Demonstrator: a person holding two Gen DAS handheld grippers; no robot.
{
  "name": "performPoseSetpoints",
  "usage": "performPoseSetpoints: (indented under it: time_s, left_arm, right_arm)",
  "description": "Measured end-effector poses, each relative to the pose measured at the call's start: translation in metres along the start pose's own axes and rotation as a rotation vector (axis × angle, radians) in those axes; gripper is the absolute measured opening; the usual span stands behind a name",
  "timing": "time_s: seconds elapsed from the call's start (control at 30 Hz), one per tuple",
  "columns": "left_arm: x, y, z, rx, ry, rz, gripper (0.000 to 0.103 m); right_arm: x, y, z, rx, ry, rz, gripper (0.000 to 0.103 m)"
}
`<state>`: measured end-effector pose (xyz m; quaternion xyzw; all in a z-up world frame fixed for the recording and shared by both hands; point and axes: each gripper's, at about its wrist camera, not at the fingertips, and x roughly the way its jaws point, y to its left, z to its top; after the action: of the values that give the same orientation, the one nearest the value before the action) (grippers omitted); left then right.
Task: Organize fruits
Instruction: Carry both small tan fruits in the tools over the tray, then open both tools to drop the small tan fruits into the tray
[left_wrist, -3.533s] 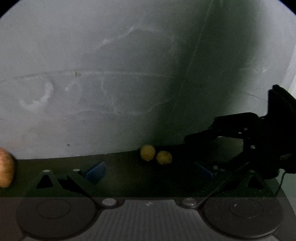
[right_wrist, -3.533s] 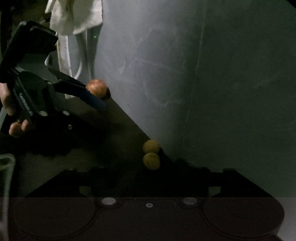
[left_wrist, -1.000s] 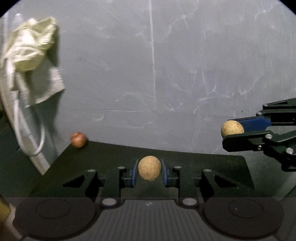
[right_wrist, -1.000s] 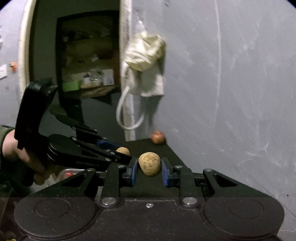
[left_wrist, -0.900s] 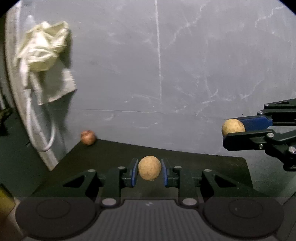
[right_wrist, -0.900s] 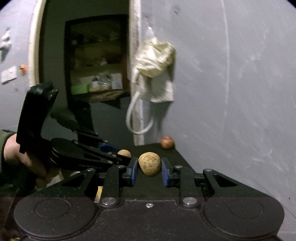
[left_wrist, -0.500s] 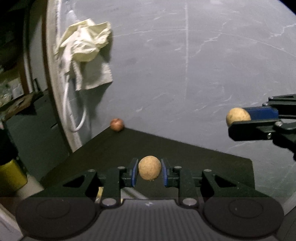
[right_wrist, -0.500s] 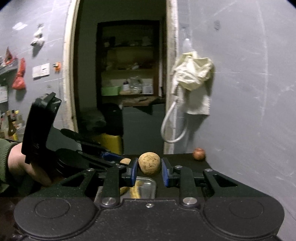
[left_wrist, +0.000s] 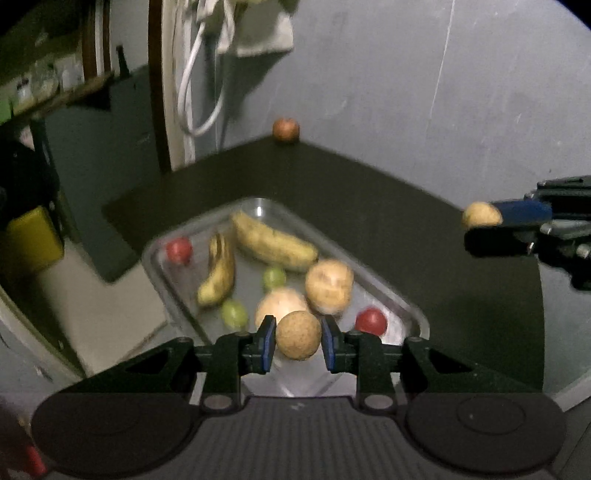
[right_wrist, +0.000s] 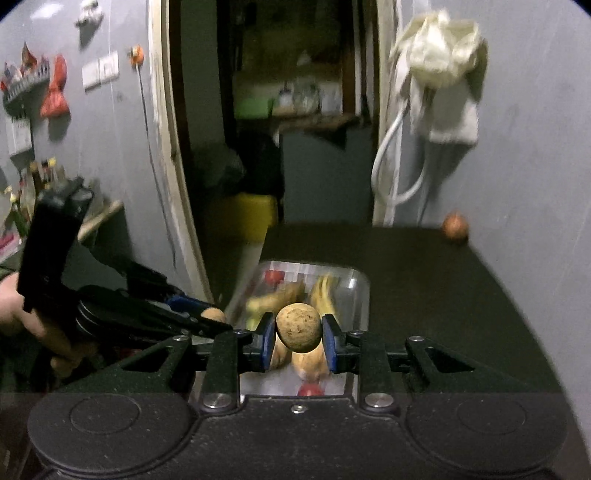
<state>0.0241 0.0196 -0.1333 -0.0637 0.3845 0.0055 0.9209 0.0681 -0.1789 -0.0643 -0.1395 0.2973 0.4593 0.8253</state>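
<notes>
Two round tan fruits are being held over a dark table, one per gripper.

Left wrist view: the dark table (left_wrist: 424, 236) is being edged by a grey wall (left_wrist: 388, 92); the left gripper (left_wrist: 298, 341) is being kept clamped on a tan fruit (left_wrist: 298, 339) above the metal tray (left_wrist: 415, 317) of bananas (left_wrist: 273, 243), with an apple (left_wrist: 285, 130) in the far corner.
Right wrist view: a doorway (right_wrist: 280, 110) and a hanging cloth (right_wrist: 439, 66) are being shown; the right gripper (right_wrist: 298, 341) is being kept clamped on a speckled fruit (right_wrist: 298, 326), partly hiding the tray.
</notes>
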Motion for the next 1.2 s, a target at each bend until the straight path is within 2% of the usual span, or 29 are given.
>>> performPoseSetpoints:
  time_s: [0.23, 0.6, 0.9, 1.2]
  left_arm:
    - [0.03, 0.014, -0.017, -0.021, 0.072, 0.006, 0.028]
    - [0.052, 0.018, -0.025, -0.021, 0.131, -0.013, 0.028]
    - [0.054, 0.02, -0.022, -0.027, 0.129, -0.01, 0.029]
    - [0.047, 0.015, -0.019, -0.038, 0.113, -0.006, 0.038]
  right_arm:
    - [0.047, 0.017, -0.035, -0.026, 0.123, 0.012, 0.029]
    - [0.107, 0.028, -0.052, -0.069, 0.236, 0.016, 0.029]
    - [0.109, 0.027, -0.055, -0.066, 0.238, 0.023, 0.033]
    - [0.087, 0.016, -0.048, -0.05, 0.193, 0.01, 0.038]
